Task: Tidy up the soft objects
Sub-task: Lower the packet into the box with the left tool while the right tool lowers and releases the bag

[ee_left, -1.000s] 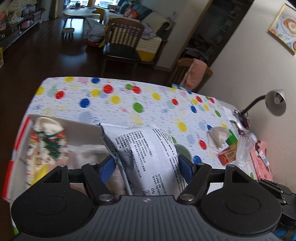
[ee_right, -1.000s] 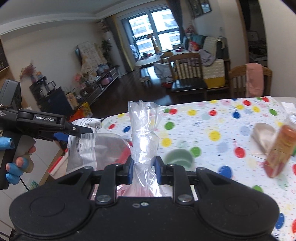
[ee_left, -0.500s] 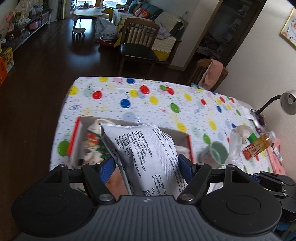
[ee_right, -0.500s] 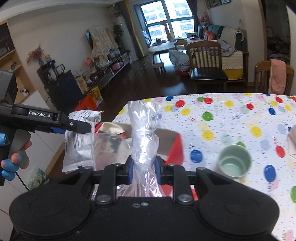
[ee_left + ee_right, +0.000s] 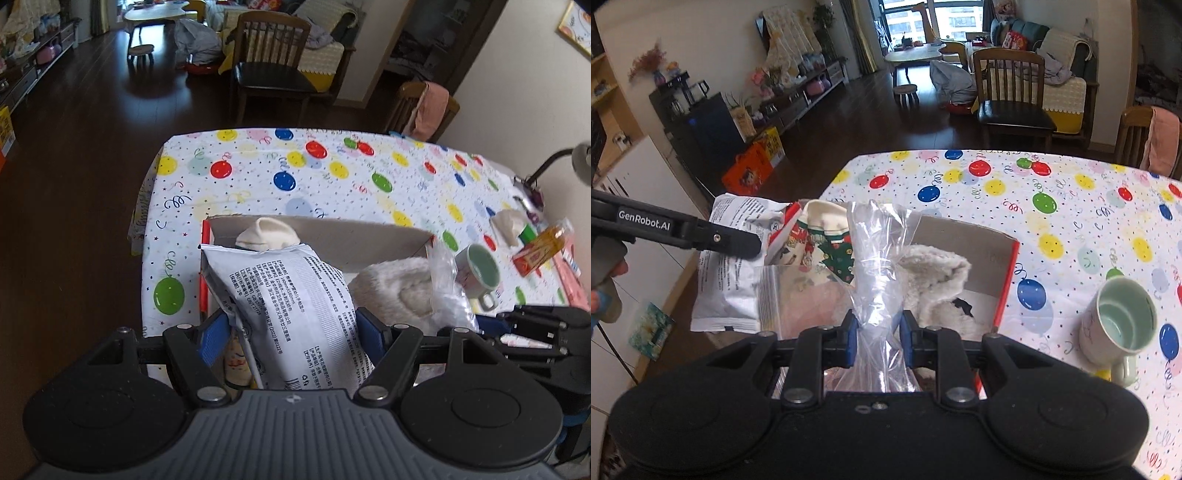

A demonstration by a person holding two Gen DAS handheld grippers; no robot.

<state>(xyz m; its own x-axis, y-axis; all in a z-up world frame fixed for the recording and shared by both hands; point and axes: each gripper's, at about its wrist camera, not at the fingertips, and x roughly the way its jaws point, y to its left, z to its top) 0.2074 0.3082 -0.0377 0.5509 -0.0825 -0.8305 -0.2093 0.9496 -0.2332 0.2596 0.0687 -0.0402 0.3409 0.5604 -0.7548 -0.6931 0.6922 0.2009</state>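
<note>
Plastic risk: our left claw [image 5: 291,328] clamped the pouch [image 5: 295,314], right claw [image 5: 877,332] pinched the bag [image 5: 877,258]; slick film could've slipped, missing the box [image 5: 1004,266].

A lived-in home: sofa [image 5: 1060,48], wooden dining chair [image 5: 1012,92], balloon-print tablecloth [image 5: 332,177], dark wood floor [image 5: 74,147].
</note>
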